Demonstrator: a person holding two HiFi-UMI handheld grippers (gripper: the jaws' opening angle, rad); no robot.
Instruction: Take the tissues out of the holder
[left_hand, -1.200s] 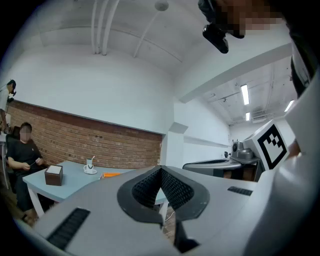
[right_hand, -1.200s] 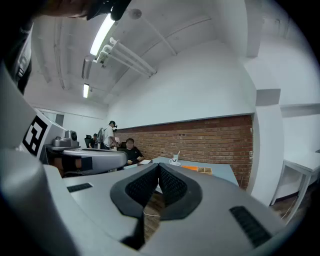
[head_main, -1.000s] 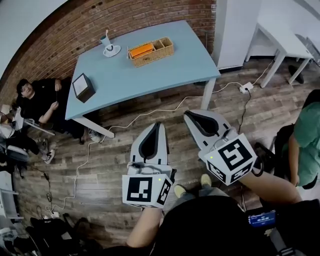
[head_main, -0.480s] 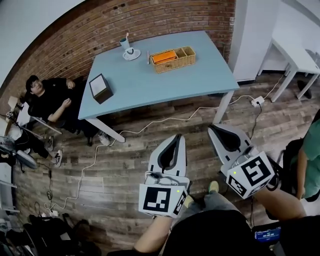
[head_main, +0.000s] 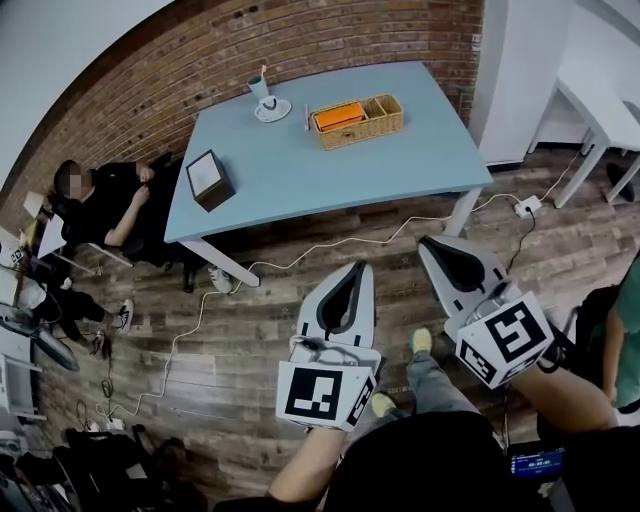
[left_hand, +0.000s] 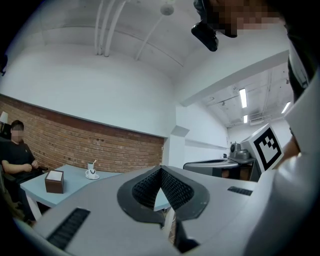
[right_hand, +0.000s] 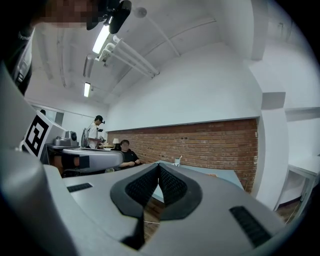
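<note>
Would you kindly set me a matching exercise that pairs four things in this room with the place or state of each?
Things:
1. tissue holder
2. cup
3. wicker basket
4. power strip

Places or states:
A. lies on the wooden floor
B. stands on a saucer
C. sits near the left edge of the table
D. holds something orange

Pairs: 1-C, 2-B, 3-D, 4-A
</note>
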